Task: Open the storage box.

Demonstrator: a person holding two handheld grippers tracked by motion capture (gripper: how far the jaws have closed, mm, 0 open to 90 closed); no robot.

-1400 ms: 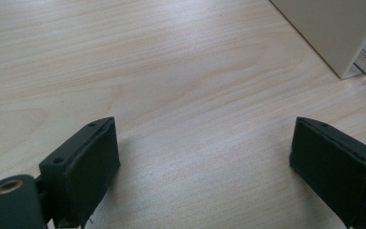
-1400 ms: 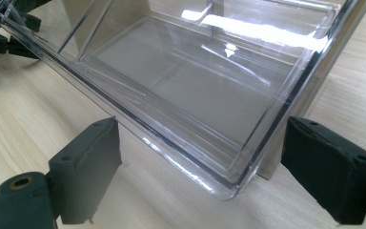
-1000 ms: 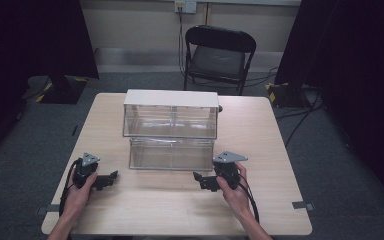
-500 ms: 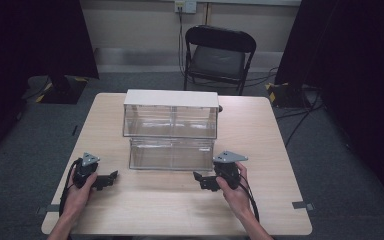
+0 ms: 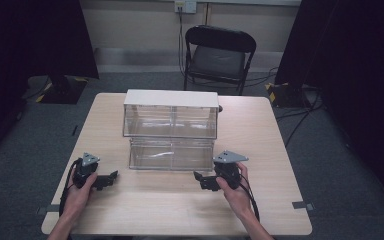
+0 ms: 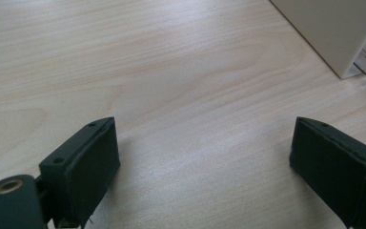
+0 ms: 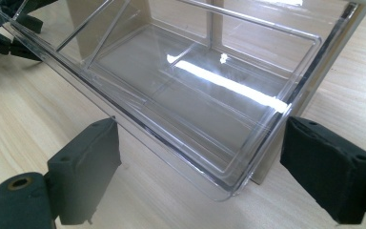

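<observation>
Nothing has shifted since the earlier high views: both grippers rest where they were, so I treat this as a pause before the next reach. What I am working on is the clear drawer [image 5: 171, 154], pulled out of the lower bay of the white-topped drawer cabinet [image 5: 170, 114] and sitting at the table's middle; in the right gripper view its near corner [image 7: 228, 186] lies just ahead, between the jaws and not touching them. My right gripper [image 5: 199, 179] sits on the table [image 5: 260, 130] just beside the drawer's right front corner, jaws spread wide and empty. My left gripper [image 5: 111, 176] lies near the drawer's left front corner, also wide apart, with bare wood between its pads [image 6: 83, 167] and the cabinet's corner [image 6: 336, 38] off to one side. To do the next step well, I judge I should bring both grippers square to the drawer's front rim, one at each end, and move them evenly, since a lopsided push would likely skew the slick plastic in its bay. The black chair [image 5: 217, 52] behind is well clear.
</observation>
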